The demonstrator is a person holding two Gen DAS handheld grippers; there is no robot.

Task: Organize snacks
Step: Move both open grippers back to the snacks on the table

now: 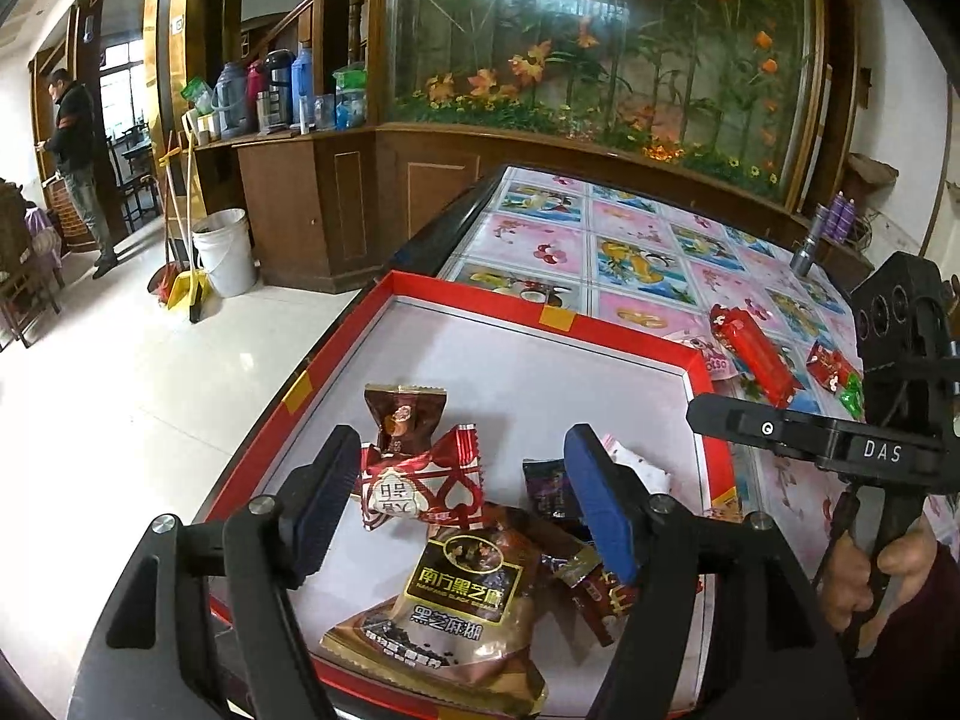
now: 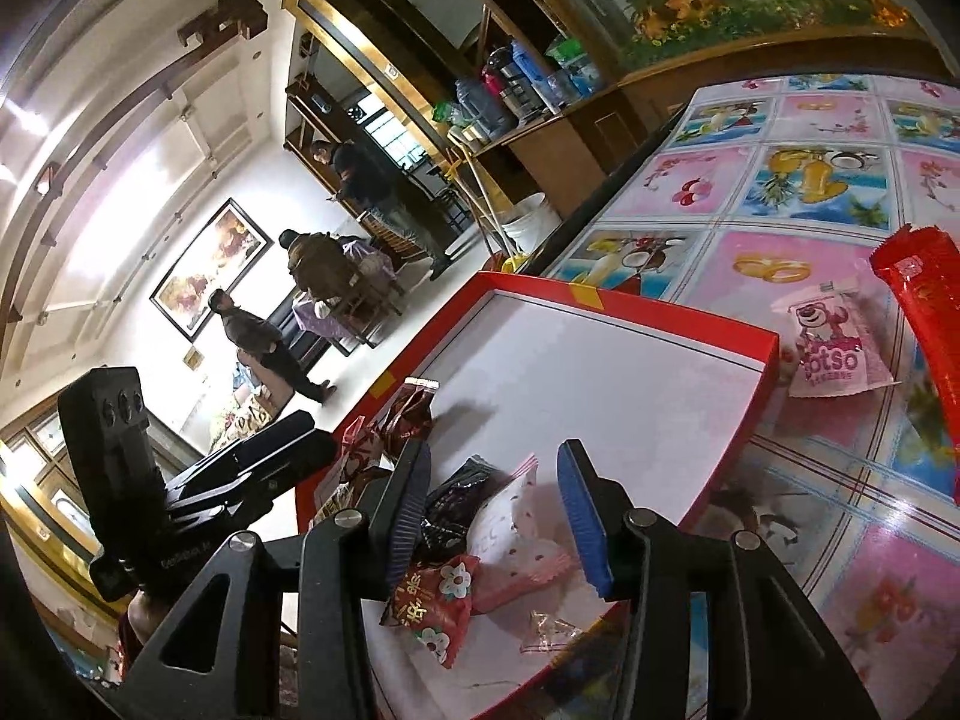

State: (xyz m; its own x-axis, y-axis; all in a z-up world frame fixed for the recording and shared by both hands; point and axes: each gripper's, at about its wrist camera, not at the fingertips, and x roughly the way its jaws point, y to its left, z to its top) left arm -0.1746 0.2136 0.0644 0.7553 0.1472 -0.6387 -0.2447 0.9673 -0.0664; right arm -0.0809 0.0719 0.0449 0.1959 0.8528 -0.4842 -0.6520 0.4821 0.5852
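- Two hand-held grippers hover over a worktop covered in a cloth of pink and blue cartoon squares.
- On its near corner sits a shallow box with red walls and a white floor.
- Inside the box, at the near end, lies a cluster of wrapped snacks; the biggest is a brown sesame packet.
- Behind it lie a red-and-white candy and a brown candy, touching.
- The left gripper has its fingers wide apart above these snacks, pressing on nothing.
- The right gripper has its fingers open around a pink pouch; no contact shows.
- Outside the box, on the cloth, lie a long red packet and a pink bear packet.
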